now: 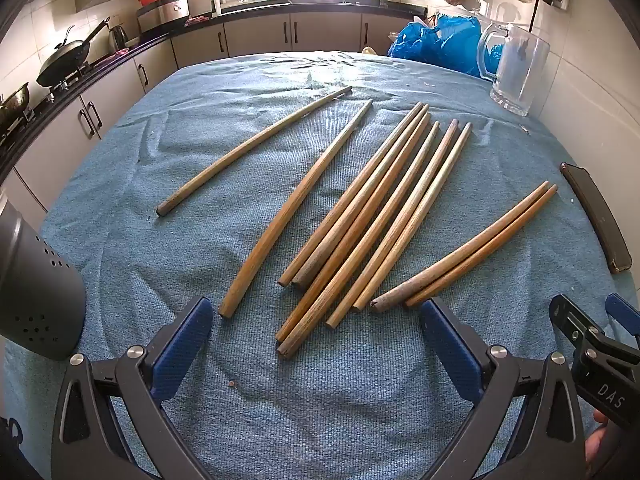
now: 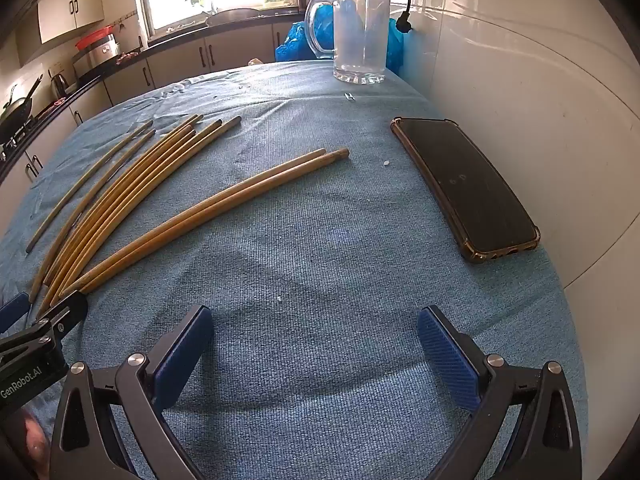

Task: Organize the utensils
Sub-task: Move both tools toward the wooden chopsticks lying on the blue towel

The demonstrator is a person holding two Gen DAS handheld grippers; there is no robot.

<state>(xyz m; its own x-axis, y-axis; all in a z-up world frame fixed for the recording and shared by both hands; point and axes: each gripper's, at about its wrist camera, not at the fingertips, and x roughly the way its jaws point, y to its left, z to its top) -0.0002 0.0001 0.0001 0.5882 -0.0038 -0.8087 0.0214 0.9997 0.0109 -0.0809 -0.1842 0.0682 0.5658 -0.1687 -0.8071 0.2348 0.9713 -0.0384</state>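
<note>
- Chopsticks (image 1: 372, 208), wooden and ten in number, lie loose on a blue cloth (image 1: 320, 392) that covers the table, all slanting from near-left to far-right in the left wrist view.
- Far left in that view, a dark perforated holder (image 1: 36, 292) stands at the cloth's edge, beside the left gripper's left finger.
- Next comes a single thin chopstick (image 1: 256, 148), apart from the others, and then a thicker single chopstick (image 1: 298, 208).
- In the middle, six chopsticks form a close bundle (image 1: 372, 216), touching or nearly touching along their lengths; their near ends reach closest to the left gripper (image 1: 316, 348).
- That left gripper hovers low over the cloth with its jaws spread wide and nothing between them.
- To the right, a pair of chopsticks (image 1: 468, 248) lies side by side, touching, with its near ends just ahead of the gripper's right finger.
- Right gripper (image 2: 316, 348) is likewise released and empty, over bare cloth, well apart from the pair (image 2: 208, 216).
- Further right, a dark phone (image 2: 464, 188) in a brown case lies flat near the tiled wall.
- At the far right corner, a clear glass mug (image 2: 360, 36) stands upright, with blue plastic bags (image 1: 436, 44) behind it.
</note>
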